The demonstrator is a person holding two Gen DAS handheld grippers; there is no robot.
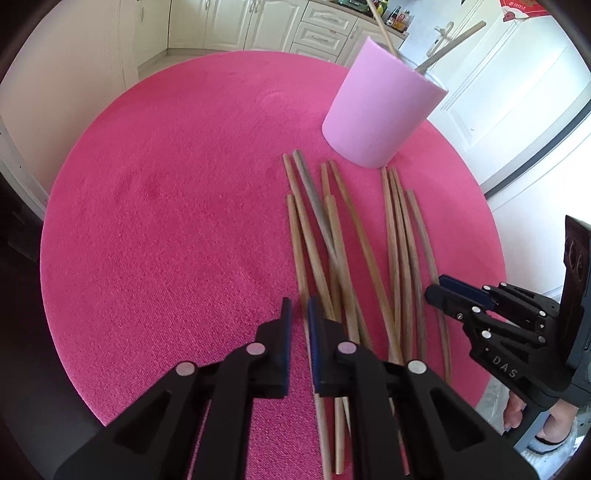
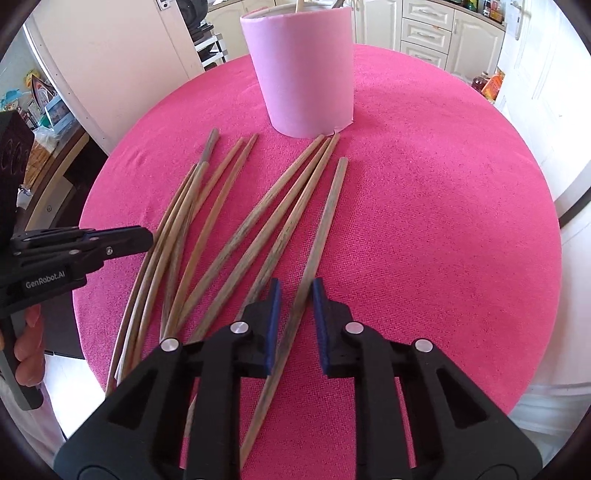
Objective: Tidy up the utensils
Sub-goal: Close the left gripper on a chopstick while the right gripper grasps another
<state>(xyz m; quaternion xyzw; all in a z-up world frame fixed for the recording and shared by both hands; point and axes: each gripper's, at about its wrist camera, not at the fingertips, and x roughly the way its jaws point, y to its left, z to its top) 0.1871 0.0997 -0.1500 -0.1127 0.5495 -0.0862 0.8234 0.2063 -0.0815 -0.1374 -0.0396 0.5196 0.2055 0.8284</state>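
Note:
Several wooden chopsticks lie loose on the round pink tablecloth, fanned out in front of a pink cup that holds two more sticks. My left gripper hovers at the near end of the left bunch. Its jaws are almost together and only cloth shows in the slit. The leftmost stick runs under its right finger. My right gripper straddles the rightmost chopstick; the blue pads stand clear of it on both sides. The same cup stands beyond it.
The table's rim curves close on the right, and its left edge drops to the floor. White cabinets and a white door stand behind. A hand holds the left gripper's grip.

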